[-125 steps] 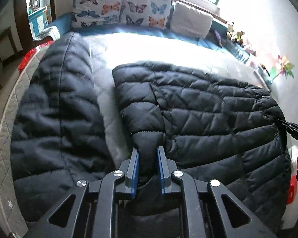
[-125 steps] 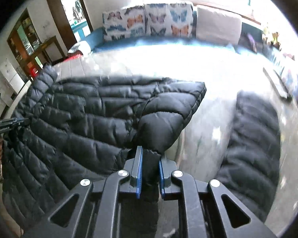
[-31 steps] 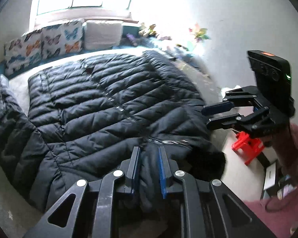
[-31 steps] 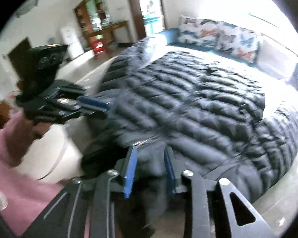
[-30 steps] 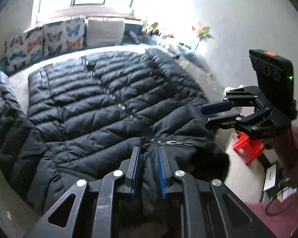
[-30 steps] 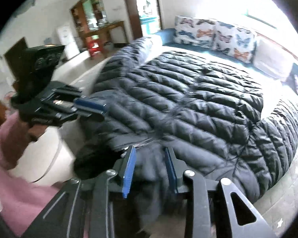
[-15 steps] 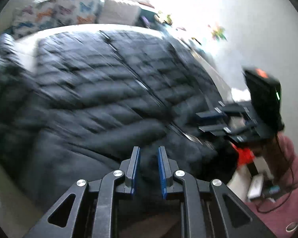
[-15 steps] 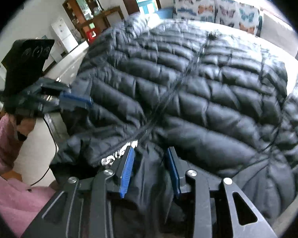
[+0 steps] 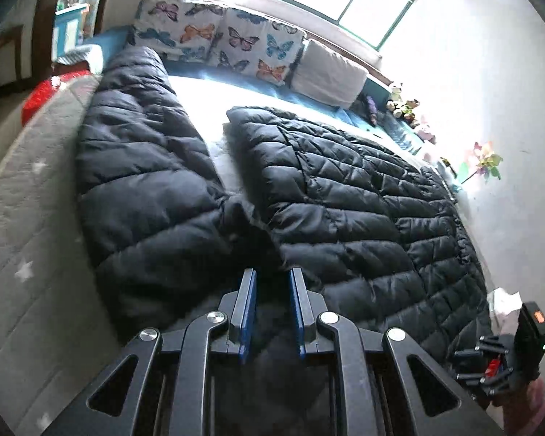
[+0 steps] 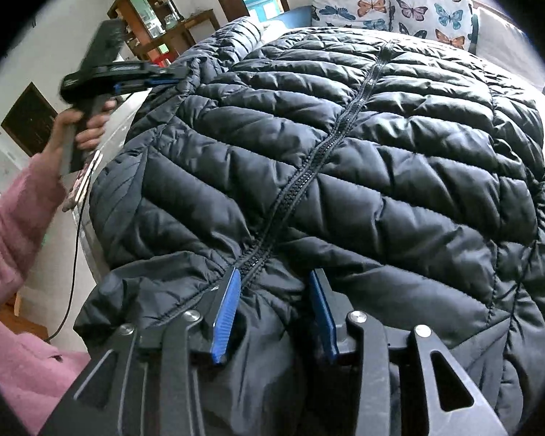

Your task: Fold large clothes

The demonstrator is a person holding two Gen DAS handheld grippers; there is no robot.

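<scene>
2 grippers were at work on the black padded jacket (image 10: pixel 345 167), spread zipper-up across the bed (image 9: pixel 29 254). On the left side, the left gripper (image 9: pixel 271 312) pinched a fold near the sleeve (image 9: pixel 141 167); a slip could drop it. The right gripper (image 10: pixel 276 312), jaws just opening around the hem, might let it sag crooked.

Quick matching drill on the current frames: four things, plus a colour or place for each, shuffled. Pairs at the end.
Things:
1. jacket
2. zipper
3. person's sleeve
4. plain cushion

Descriptions:
a. pink
b. white, beside the butterfly cushions
c. black, quilted
d. runs down the jacket's middle

Pairs: 1-c, 2-d, 3-a, 4-b
</scene>
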